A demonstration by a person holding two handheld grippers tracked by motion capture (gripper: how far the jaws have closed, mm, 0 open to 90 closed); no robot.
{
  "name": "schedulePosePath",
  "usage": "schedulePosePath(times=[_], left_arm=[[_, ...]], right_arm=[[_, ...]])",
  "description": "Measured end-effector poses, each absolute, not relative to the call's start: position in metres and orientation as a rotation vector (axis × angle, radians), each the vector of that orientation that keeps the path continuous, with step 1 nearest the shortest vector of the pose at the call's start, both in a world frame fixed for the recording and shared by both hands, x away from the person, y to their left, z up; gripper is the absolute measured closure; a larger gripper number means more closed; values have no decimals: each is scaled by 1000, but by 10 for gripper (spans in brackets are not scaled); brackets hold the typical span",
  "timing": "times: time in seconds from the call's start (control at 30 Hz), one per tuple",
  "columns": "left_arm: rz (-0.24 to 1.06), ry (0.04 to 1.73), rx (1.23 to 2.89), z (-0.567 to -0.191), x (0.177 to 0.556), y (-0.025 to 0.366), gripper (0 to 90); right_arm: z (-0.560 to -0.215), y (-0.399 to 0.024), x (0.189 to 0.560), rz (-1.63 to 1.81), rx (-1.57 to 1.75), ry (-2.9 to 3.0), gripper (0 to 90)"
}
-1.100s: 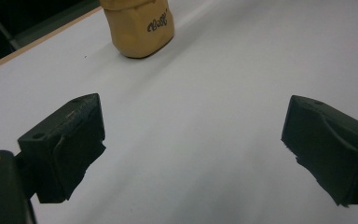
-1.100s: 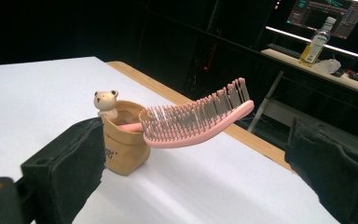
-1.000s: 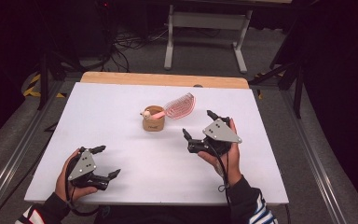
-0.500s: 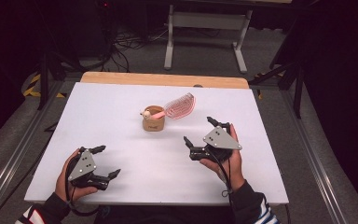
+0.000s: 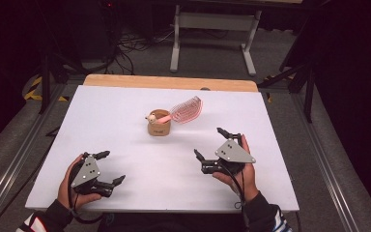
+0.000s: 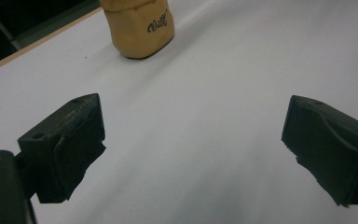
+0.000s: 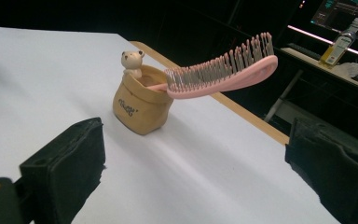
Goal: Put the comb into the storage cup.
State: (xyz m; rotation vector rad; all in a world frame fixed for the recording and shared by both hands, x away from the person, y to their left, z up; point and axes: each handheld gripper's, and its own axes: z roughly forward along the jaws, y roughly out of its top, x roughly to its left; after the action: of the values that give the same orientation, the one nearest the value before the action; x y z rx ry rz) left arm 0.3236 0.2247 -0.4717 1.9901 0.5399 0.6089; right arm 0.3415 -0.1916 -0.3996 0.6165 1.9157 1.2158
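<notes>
Two grippers rest low on the white table (image 5: pixel 101 121) in the high view: left gripper (image 5: pixel 110 167) and right gripper (image 5: pixel 211 144), both spread wide and empty, well apart from the tan cup (image 5: pixel 159 124) holding a pink comb (image 5: pixel 185 109). The left gripper view shows the cup ahead between gaping jaws. The right gripper view shows the comb leaning out of the cup.

I'm looking down on a white table (image 5: pixel 125 121) sitting on grey floor (image 5: pixel 140 63), a wooden board (image 5: pixel 125 81) lining its far edge. A white frame (image 5: pixel 212 21) is standing beyond, cables (image 5: pixel 125 46) lying in dim surroundings.
</notes>
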Motion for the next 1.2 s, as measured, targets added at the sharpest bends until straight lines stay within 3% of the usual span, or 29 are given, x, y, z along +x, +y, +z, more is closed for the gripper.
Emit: schedulePosePath(times=[1.2], left_arm=[[601,543,1982,-472,325,225,68]], right_arm=[[-451,-242,323,1049,674,1957,49]])
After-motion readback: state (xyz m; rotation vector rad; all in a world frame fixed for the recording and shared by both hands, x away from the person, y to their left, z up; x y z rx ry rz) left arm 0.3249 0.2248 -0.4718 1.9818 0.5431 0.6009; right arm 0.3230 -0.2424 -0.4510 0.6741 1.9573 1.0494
